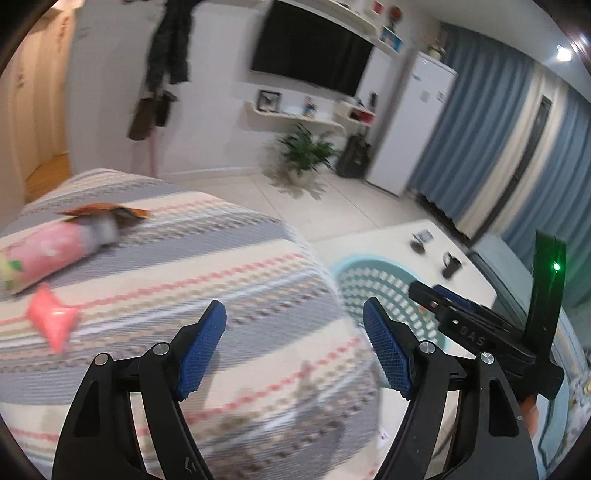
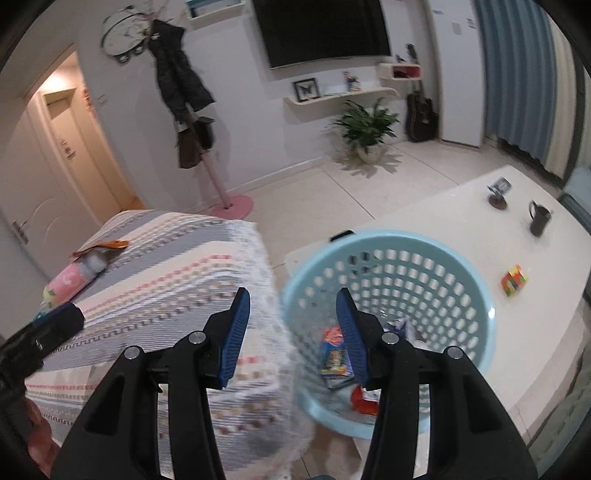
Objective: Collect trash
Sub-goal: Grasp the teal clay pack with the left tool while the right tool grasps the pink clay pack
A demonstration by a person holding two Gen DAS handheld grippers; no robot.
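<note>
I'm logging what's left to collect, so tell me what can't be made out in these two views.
- Pink wrapper on the bed, left view: motion blur, print unreadable.
- Orange wrapper, right view: small and far; blurred in the left view.
- Basket contents, right view: the right gripper covers part of the wrappers.
- Pink pouch, right view: the left gripper's body hides its near end.

A home living room: wall-mounted television (image 2: 321,29), coat stand (image 2: 184,92), potted plant (image 2: 365,125), guitar (image 2: 421,110)
</note>
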